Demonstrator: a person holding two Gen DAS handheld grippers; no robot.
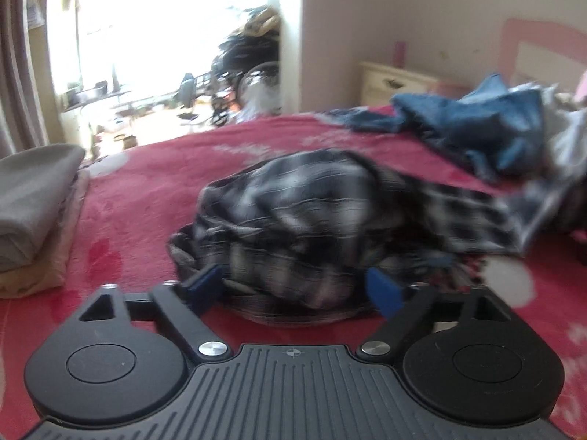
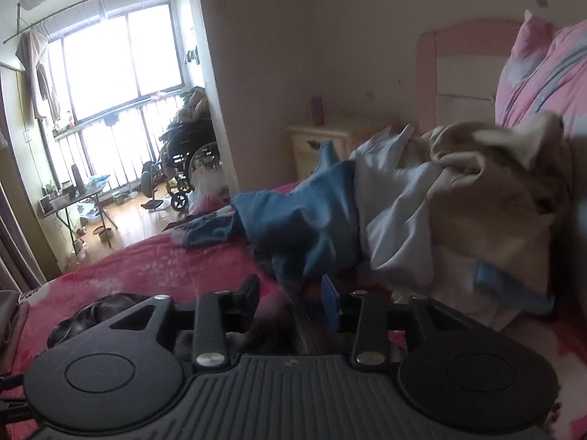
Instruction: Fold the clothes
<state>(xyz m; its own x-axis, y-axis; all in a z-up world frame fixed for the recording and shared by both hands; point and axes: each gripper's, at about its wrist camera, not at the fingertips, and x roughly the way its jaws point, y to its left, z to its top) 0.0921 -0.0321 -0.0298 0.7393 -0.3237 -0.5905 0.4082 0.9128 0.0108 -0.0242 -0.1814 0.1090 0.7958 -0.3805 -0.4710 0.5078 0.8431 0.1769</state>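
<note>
Here, through the left wrist view, your left tool (image 1: 297,288) stands with its jaws wide apart over the red bed cover (image 1: 146,198), the crumpled plaid shirt (image 1: 315,227) heaped directly ahead and partly between the blue pads without being pinched. A folded grey stack (image 1: 33,201) lies to the tool's left, blue denim (image 1: 477,124) farther ahead to the right. Through the right wrist view, your right tool (image 2: 293,300) is partly parted and empty, with denim (image 2: 304,227) and pale garments (image 2: 422,205) piled just ahead of it.
</note>
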